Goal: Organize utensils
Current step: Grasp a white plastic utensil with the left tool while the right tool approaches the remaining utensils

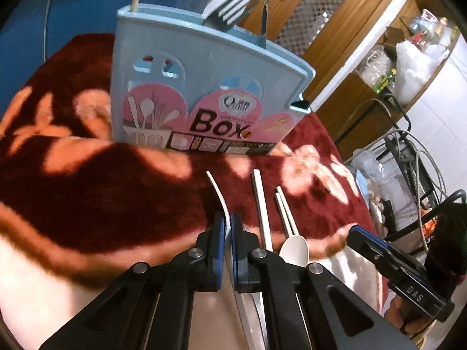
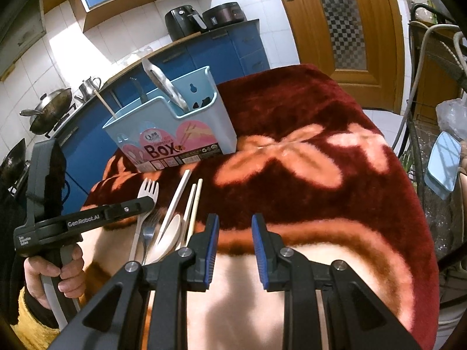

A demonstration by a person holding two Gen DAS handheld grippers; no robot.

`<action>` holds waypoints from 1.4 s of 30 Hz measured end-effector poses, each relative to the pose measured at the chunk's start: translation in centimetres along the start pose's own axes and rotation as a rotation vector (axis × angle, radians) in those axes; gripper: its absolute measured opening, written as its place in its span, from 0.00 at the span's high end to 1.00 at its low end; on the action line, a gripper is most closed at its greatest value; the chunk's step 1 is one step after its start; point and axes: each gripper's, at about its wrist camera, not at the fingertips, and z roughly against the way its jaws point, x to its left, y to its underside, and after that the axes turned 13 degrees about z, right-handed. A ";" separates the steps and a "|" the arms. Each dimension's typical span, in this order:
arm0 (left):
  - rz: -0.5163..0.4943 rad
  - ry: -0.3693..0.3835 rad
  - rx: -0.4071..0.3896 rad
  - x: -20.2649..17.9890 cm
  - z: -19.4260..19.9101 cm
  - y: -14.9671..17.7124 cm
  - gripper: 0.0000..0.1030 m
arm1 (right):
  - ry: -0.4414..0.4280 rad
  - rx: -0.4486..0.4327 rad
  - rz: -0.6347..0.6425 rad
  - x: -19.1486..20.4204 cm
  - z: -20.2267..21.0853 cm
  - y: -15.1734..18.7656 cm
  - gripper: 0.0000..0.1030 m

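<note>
- 1 red flowered blanket [image 2: 306, 122] fills the middle of both views.
- The blue utensil box [image 1: 204, 87] stands upper centre, a fork [image 1: 230, 11] upright inside.
- Left gripper [image 1: 227, 224], lower centre, is clamped on a white fork [image 2: 147, 195] handle.
- Right gripper [image 2: 235, 227], jaws apart, holds nothing.
- A spoon [image 1: 294, 248] and chopsticks [image 1: 286, 210] lie just right of the left gripper.
</note>
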 end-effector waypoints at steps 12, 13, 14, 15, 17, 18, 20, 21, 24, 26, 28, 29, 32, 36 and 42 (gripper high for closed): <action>-0.139 -0.057 -0.220 -0.9 5.4 0.0 0.96 | -0.038 0.179 0.107 2.8 -3.1 -1.8 0.75; -0.141 -0.053 -0.227 -0.9 5.7 0.0 0.96 | -0.037 0.194 0.115 3.0 -3.3 -1.8 0.75; -0.141 -0.050 -0.230 -0.9 5.9 0.0 0.96 | -0.041 0.205 0.120 3.1 -3.4 -1.8 0.75; -0.140 -0.046 -0.233 -0.8 6.1 0.0 0.96 | -0.048 0.221 0.125 3.2 -3.7 -1.8 0.75; -0.140 -0.042 -0.238 -0.5 6.4 -0.2 0.96 | -0.047 0.252 0.134 3.5 -4.4 -1.8 0.75; -0.140 -0.043 -0.242 -0.4 6.6 -0.3 0.96 | -0.039 0.265 0.141 3.5 -4.8 -1.8 0.75; -0.139 -0.044 -0.249 -0.2 6.7 -0.3 0.96 | -0.032 0.273 0.157 3.7 -5.2 -2.0 0.75; -0.137 -0.045 -0.252 -0.1 6.8 -0.3 0.96 | -0.024 0.278 0.164 3.7 -5.4 -2.2 0.75; -0.135 -0.051 -0.258 0.1 6.9 -0.3 0.96 | -0.025 0.294 0.173 4.0 -5.8 -2.6 0.75; -0.136 -0.052 -0.256 0.2 6.9 -0.1 0.96 | -0.044 0.322 0.168 4.2 -6.1 -2.8 0.75; -0.136 -0.052 -0.252 0.3 6.9 -0.1 0.96 | -0.053 0.350 0.166 4.4 -6.3 -3.0 0.75; -0.136 -0.051 -0.250 0.3 6.9 -0.1 0.96 | -0.049 0.356 0.177 4.6 -6.4 -3.0 0.75; -0.141 -0.047 -0.248 0.3 6.8 -0.1 0.96 | -0.037 0.376 0.198 5.0 -6.7 -3.3 0.77; -0.147 -0.044 -0.246 0.1 6.7 -0.2 0.96 | -0.054 0.402 0.182 5.0 -7.6 -4.0 0.81; -0.150 -0.051 -0.263 0.0 7.0 -0.4 0.96 | -0.093 0.402 0.143 4.1 -8.6 -4.7 0.86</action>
